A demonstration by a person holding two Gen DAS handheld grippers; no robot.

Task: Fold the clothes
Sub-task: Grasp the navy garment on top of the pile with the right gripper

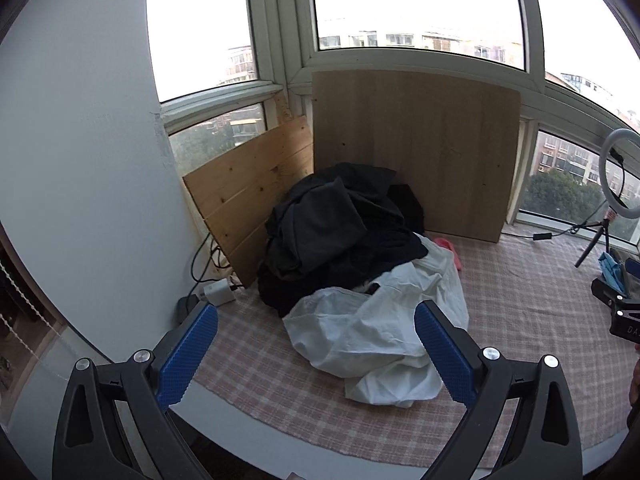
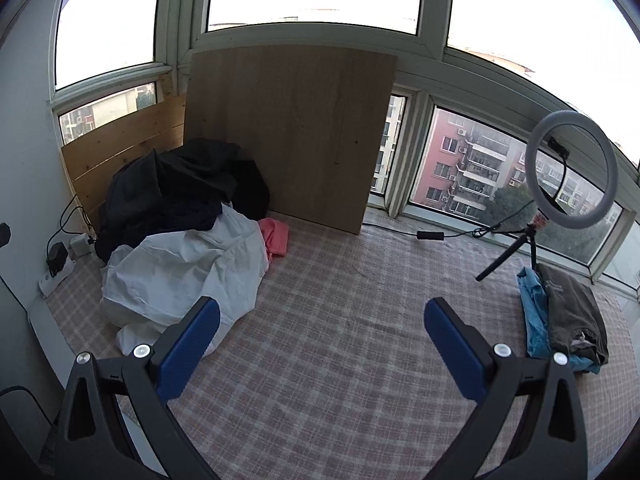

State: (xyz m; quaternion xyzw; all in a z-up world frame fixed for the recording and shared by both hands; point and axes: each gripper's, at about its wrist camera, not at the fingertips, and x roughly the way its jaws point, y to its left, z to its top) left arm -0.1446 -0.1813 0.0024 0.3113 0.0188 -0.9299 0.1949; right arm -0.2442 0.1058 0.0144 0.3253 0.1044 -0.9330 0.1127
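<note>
Nearest the left wrist camera, the left gripper (image 1: 316, 340) is spread wide with its blue-padded fingers (image 1: 188, 354) holding nothing, poised above the near edge of a crumpled white garment (image 1: 376, 320). In the right wrist view, the right gripper (image 2: 322, 344) is likewise spread wide and empty, over a bare stretch of the pink plaid cloth (image 2: 340, 360) that covers the work surface. The white garment (image 2: 180, 276) lies at the front of the unfolded clothes pile, just left of this gripper's left finger. Behind and partly over it sits a heap of dark clothes (image 1: 332, 232), with a small pink garment (image 2: 274, 238) touching the pile's right side. To the far right, well apart from the pile, a stack of folded clothes (image 2: 564, 316) lies flat, a grey-brown piece over a blue one. Beyond it stands a ring light (image 2: 572, 172) on a small tripod. Two wooden boards (image 1: 412, 152) lean against the window frame (image 1: 280, 60) behind the pile, and a white charger (image 1: 218, 292) lies by the wall at the left.
</note>
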